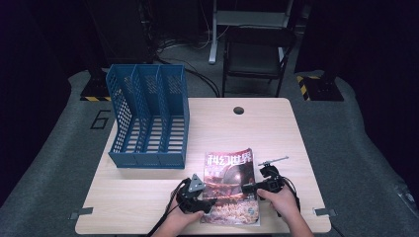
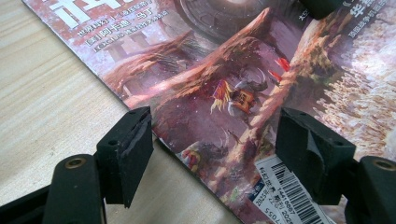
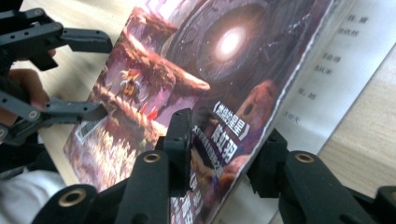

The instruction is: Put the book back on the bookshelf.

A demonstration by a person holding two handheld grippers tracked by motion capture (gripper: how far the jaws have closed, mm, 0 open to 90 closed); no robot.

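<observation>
A magazine (image 1: 232, 182) with a dark red illustrated cover lies on the near part of the wooden table (image 1: 148, 187). My left gripper (image 1: 210, 205) is open at the magazine's near-left corner. In the left gripper view its jaws (image 2: 215, 154) stand wide over the cover's (image 2: 224, 70) edge and barcode, with nothing gripped. My right gripper (image 1: 248, 187) reaches in from the magazine's right edge. In the right gripper view its jaws (image 3: 224, 140) straddle the raised cover (image 3: 187, 70), one above and one beneath, with a gap between them. A white inner page (image 3: 336, 70) shows under the cover. The left gripper (image 3: 103, 79) shows farther off.
A blue three-slot file rack (image 1: 148, 118) stands at the table's far left, slots facing the near side. A round cable hole (image 1: 239, 110) sits at the far middle. Behind the table stands a dark chair (image 1: 257, 54). Bare wood lies left of the magazine.
</observation>
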